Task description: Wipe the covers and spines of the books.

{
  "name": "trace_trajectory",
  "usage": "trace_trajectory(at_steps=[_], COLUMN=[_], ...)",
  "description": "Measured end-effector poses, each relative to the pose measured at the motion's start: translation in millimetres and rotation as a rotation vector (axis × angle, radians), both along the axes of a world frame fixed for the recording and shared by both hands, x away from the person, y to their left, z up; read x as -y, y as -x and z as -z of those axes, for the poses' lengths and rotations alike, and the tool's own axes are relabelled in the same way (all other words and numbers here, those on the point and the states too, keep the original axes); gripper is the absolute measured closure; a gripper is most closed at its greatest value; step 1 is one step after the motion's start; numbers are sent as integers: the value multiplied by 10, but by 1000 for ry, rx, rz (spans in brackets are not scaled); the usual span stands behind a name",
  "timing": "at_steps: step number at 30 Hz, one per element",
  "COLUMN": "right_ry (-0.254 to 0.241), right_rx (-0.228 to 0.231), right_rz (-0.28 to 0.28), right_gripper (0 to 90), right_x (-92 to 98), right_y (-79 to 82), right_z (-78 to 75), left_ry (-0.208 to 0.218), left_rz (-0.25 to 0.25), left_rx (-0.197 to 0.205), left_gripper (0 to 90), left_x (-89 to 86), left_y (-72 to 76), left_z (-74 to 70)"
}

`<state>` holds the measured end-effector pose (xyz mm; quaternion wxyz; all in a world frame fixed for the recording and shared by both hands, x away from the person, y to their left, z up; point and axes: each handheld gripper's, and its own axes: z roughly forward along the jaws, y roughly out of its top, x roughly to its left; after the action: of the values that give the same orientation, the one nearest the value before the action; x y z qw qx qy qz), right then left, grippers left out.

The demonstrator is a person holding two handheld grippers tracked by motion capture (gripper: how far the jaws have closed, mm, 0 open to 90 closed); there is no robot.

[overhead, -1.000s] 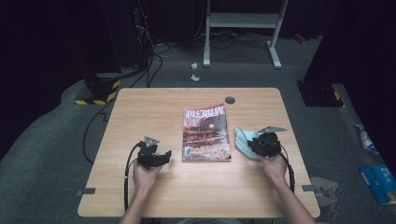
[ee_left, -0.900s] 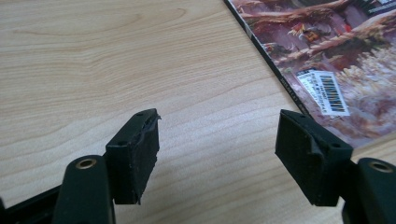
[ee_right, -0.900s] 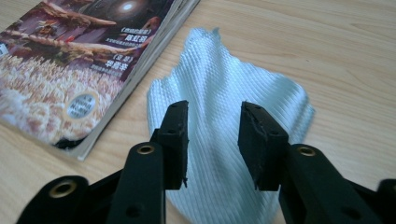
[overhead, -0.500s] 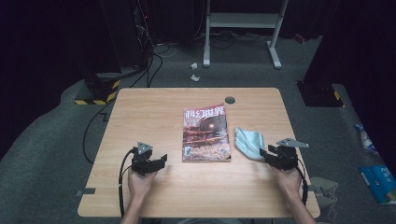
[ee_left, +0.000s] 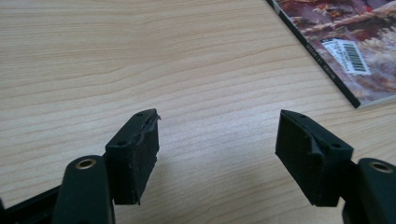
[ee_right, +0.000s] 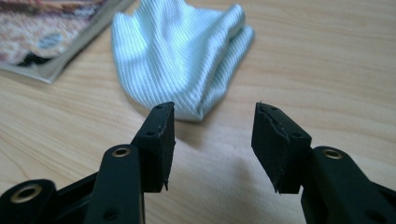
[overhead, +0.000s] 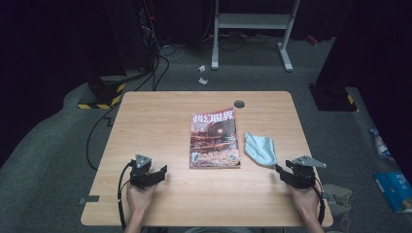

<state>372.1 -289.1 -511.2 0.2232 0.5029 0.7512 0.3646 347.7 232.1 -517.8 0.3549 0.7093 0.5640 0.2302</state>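
While the right gripper (overhead: pixel 281 171) is just opening its empty jaws, the cloth (overhead: pixel 260 149) is lying at its eleven o'clock beside the magazine (overhead: pixel 214 139). The left gripper (ee_left: pixel 217 140) is gaping empty. In the right gripper view, a careless regrasp risks dragging the loose fabric.

Pale blue ribbed cloth (overhead: pixel 260 149) lies crumpled on the table; just right of the magazine (overhead: pixel 214 138).
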Motion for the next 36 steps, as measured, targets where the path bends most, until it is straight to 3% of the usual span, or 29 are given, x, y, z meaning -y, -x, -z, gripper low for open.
trace_trajectory(at_steps=[8,10,15,20,25,36], right_ry=[27,39,32,27,24,24], right_rx=[-16,4,44,51,52,54], right_rz=[19,19,0,-1,2,2], right_gripper=[450,438,382,369,368,368], right_x=[65,66,72,51,46,46], right_y=[62,80,114,124,125,124], right_z=[135,153,201,213,216,218], left_ry=[-29,-36,-31,-17,-40,-34], left_rz=[-7,-6,-22,-32,-31,-36], left_rx=[5,-3,40,48,52,53], left_gripper=[301,300,298,298,294,294], left_x=[15,23,34,37,58,60], left_y=[20,23,74,89,91,93], left_z=[61,97,145,156,160,162])
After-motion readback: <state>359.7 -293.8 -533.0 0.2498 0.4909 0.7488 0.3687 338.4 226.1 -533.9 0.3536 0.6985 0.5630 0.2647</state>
